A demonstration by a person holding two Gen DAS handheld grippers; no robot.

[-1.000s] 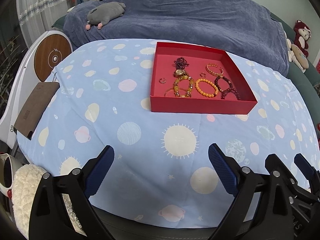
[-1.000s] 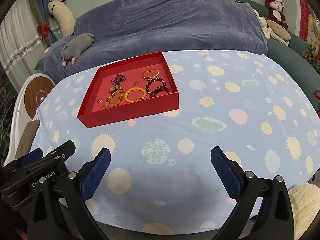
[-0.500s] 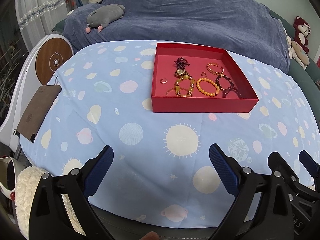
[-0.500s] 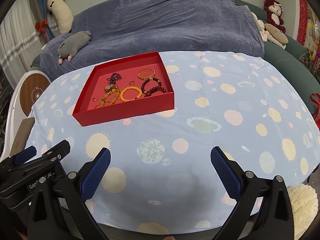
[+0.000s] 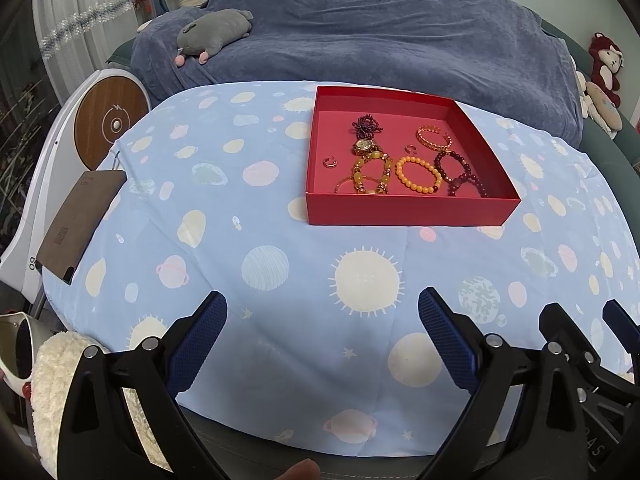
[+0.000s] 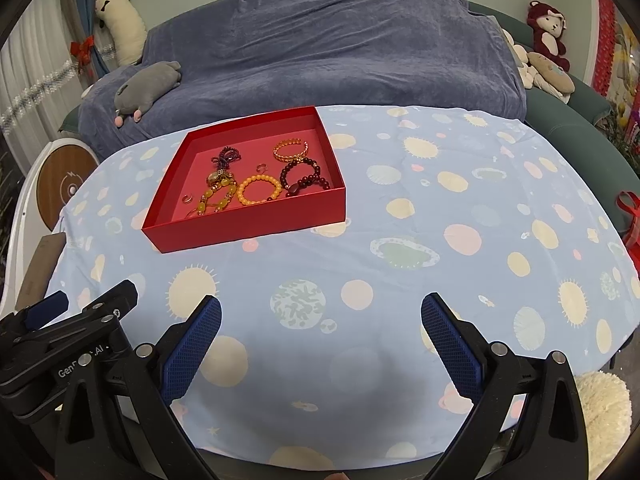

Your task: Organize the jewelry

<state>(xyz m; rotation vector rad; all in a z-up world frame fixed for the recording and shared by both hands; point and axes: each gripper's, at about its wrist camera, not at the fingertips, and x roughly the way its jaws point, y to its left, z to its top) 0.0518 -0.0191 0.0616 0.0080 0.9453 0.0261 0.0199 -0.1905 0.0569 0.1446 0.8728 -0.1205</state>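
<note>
A red tray [image 5: 408, 211] [image 6: 244, 227] stands on the table with the blue planet-print cloth [image 5: 280, 208]. In it lie an orange bead bracelet [image 5: 418, 174] [image 6: 260, 189], a dark red bead bracelet [image 5: 460, 172] [image 6: 304, 176], a gold bangle [image 5: 434, 138] [image 6: 291, 150], a yellow-strapped watch [image 5: 367, 168] [image 6: 216, 194], a purple bead string [image 5: 366, 125] and small rings [image 5: 329, 161]. My left gripper [image 5: 322, 336] is open and empty above the table's near edge, well short of the tray. My right gripper [image 6: 320, 338] is open and empty beside it.
A sofa under a blue cover [image 5: 360, 28] stands behind the table, with a grey plush toy [image 5: 212, 34]. A brown case [image 5: 80, 220] lies at the cloth's left edge. A white machine with a wooden disc [image 5: 114, 124] stands to the left. Plush toys [image 6: 548, 36] sit far right.
Both grippers have drawn back and risen a little, so the tray sits farther off in both views. Both stay open and empty.
</note>
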